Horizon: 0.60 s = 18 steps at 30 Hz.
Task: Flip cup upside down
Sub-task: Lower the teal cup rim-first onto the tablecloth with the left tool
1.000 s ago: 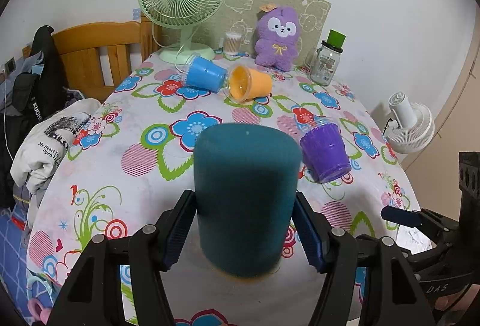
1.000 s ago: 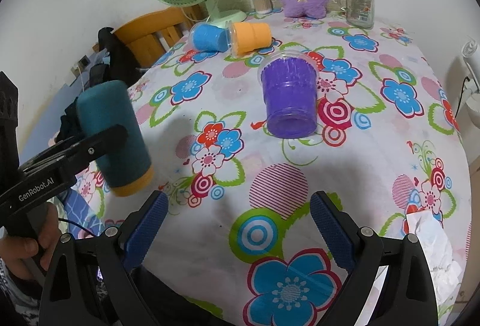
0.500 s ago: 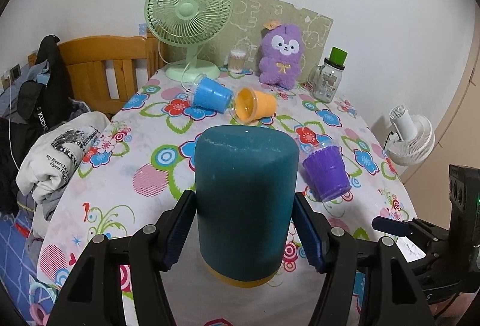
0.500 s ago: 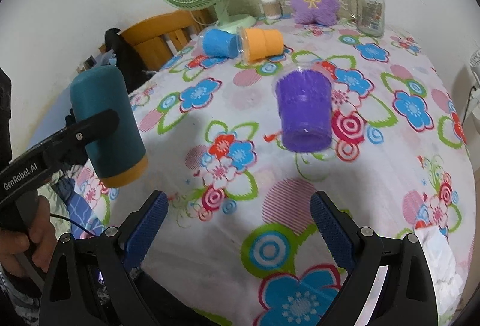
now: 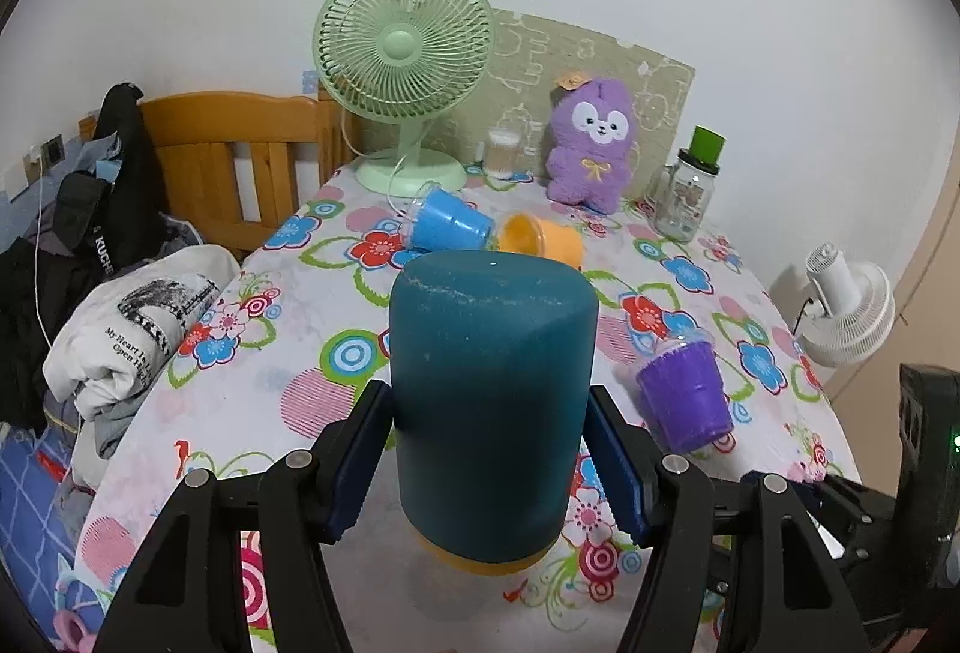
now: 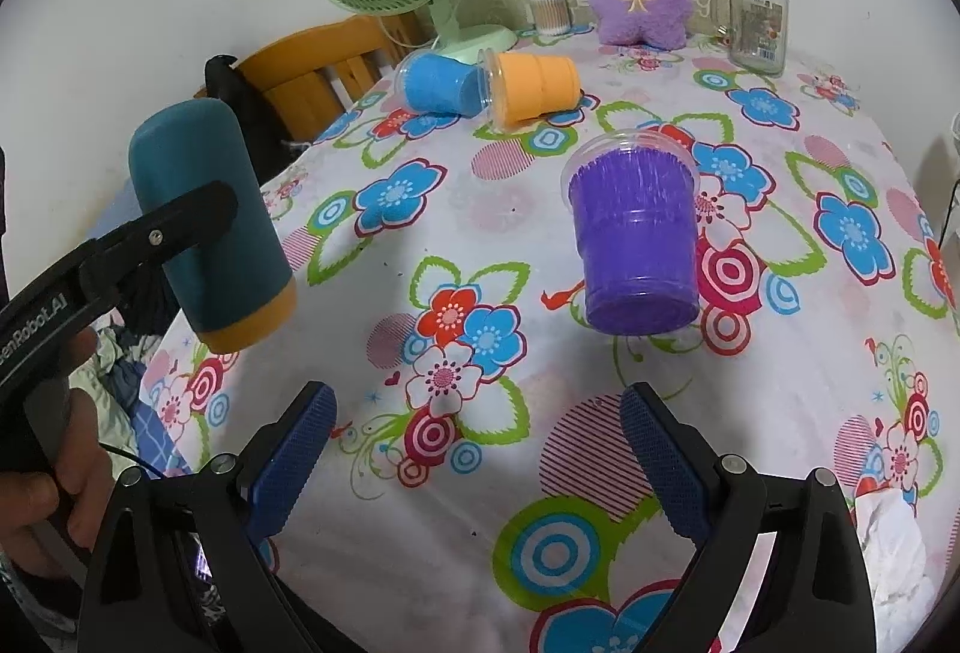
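Note:
My left gripper (image 5: 489,464) is shut on a dark teal cup (image 5: 489,401) with an orange rim; the cup hangs upside down, rim downward, lifted clear above the floral table (image 5: 288,329). It also shows in the right wrist view (image 6: 207,227), tilted, at the table's left edge. My right gripper (image 6: 477,467) is open and empty, low over the table's near part. A purple cup (image 6: 633,239) stands upright ahead of it. A blue cup (image 6: 441,83) and an orange cup (image 6: 534,86) lie on their sides farther back.
A green fan (image 5: 405,53), a purple plush toy (image 5: 591,149), a glass jar with green lid (image 5: 687,191) and a small container (image 5: 501,152) stand along the back. A wooden chair (image 5: 240,155) with clothes is left; a white fan (image 5: 846,311) is right.
My left gripper has lifted the teal cup up off the table and higher. My right gripper has stayed open and drawn slightly nearer the purple cup.

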Available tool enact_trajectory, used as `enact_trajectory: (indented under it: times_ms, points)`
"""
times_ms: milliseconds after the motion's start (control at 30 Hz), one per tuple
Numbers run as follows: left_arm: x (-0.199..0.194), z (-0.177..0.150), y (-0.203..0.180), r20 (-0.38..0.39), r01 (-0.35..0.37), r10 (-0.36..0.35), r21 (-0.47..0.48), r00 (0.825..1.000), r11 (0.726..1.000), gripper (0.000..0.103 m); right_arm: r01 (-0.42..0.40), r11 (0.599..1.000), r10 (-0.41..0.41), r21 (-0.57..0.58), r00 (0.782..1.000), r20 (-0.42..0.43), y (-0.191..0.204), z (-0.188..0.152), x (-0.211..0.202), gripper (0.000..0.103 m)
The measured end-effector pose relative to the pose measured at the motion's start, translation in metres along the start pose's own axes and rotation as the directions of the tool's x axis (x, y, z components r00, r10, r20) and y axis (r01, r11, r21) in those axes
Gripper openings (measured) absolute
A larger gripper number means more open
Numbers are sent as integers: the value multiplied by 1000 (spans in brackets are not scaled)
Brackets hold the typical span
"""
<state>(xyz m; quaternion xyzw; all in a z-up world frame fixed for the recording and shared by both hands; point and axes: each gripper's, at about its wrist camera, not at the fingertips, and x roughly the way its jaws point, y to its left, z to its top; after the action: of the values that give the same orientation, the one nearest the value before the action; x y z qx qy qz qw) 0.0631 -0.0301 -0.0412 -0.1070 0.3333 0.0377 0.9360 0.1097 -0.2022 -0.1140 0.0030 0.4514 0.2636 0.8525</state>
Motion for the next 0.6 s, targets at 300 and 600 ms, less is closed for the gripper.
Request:
enact_trajectory:
  times_ms: [300,600]
  points:
    - [7,-2,3,-4,-8,7,-11,1000,1000,67,-4,1000,4,3,1000,-5,0,2,6,97]
    - [10,-5,5,-16,-13,12,-18,1000,1000,67,-5,1000,5,0,1000,-6,2,1,8,97]
